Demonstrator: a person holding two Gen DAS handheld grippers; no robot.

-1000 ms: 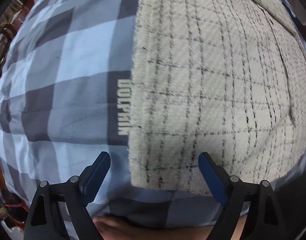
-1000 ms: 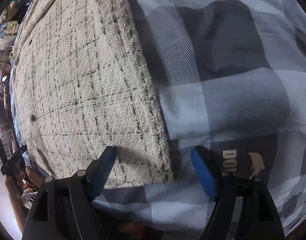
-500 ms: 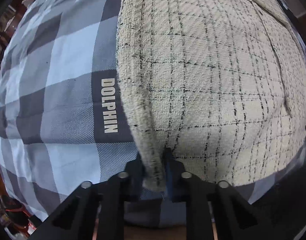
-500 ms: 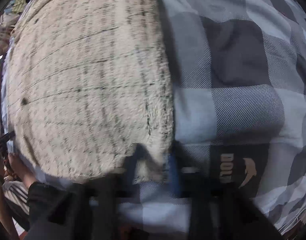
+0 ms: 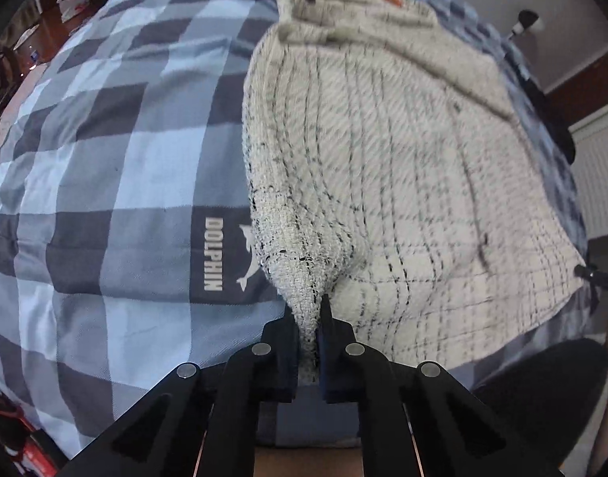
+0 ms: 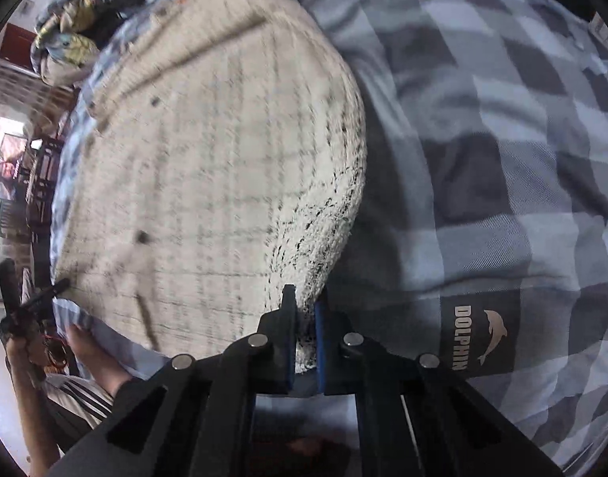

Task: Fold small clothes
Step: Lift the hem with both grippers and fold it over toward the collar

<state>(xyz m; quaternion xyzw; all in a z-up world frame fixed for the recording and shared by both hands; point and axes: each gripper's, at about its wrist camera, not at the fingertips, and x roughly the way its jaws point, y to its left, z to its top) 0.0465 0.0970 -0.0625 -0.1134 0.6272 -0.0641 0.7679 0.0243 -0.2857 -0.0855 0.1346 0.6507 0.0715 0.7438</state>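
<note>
The left gripper (image 5: 308, 342) is clamped on a pinched corner of the cream checked garment (image 5: 403, 167), its jaws having just closed with the cloth between them. The right gripper (image 6: 304, 338) grips the opposite near corner of the same garment (image 6: 208, 167) the same way, after closing just now as well. Both corners are pulled up into peaks while the rest of the garment lies spread on the bed's blue checked sheet (image 5: 105, 167), near a printed DOLPHIN label (image 5: 214, 254).
</note>
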